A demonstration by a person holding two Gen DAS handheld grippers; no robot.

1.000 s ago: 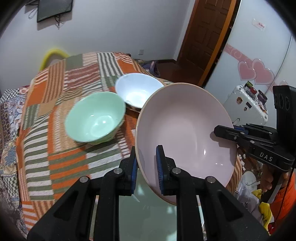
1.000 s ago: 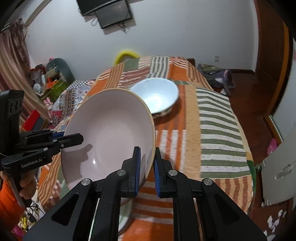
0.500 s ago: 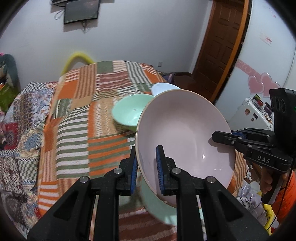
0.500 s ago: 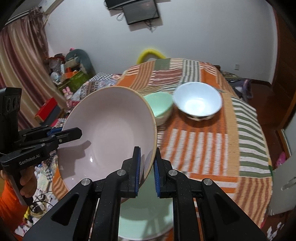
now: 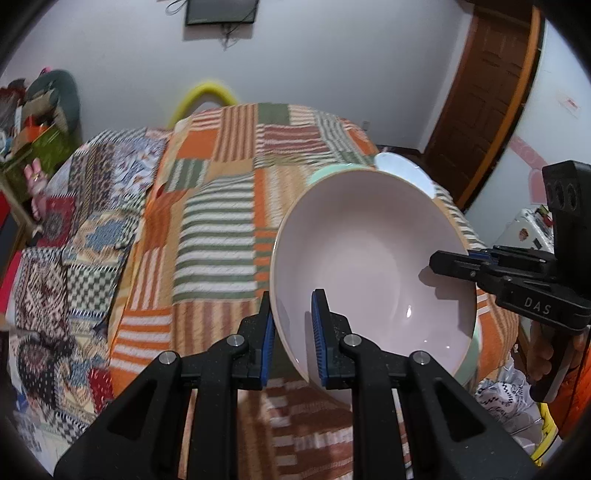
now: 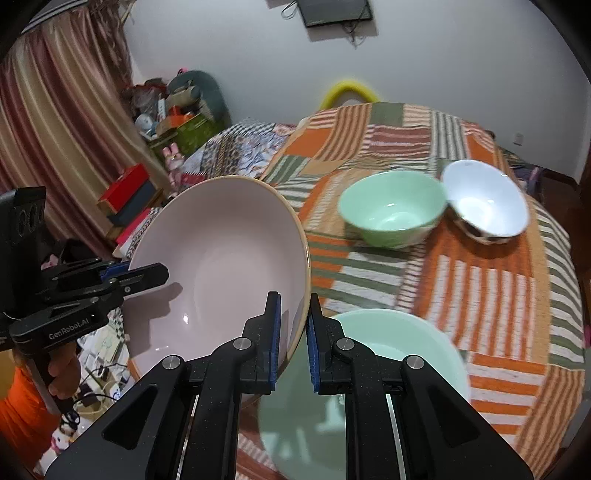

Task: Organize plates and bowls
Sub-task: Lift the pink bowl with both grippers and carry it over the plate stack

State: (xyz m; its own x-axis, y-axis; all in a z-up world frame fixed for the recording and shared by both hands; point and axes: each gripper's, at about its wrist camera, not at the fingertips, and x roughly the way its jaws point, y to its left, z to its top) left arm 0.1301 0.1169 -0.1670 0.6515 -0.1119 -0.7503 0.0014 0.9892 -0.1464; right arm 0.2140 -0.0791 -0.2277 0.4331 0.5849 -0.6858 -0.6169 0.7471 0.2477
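Two grippers, my left gripper (image 5: pixel 291 332) and right gripper (image 6: pixel 293 341), each clamp opposite rims of a large glossy pale-pink ceramic bowl (image 5: pixel 373 266), tilted above a wide mint-green bowl (image 6: pixel 391 354) on the patchwork-covered table (image 6: pixel 491 288). It looks rigid, slick, breakable; rim grips suit it.

Patchwork striped cloth (image 5: pixel 218 229) in orange, green, white covers table. Second patterned cloth (image 5: pixel 55 266) lies beside it at left. Yellow hoop (image 6: pixel 349 90) behind table's far edge. Wall screen (image 6: pixel 338 13) high on white wall. Brown door (image 5: pixel 484 96) right. Striped curtain (image 6: pixel 55 110) left, clutter near it.
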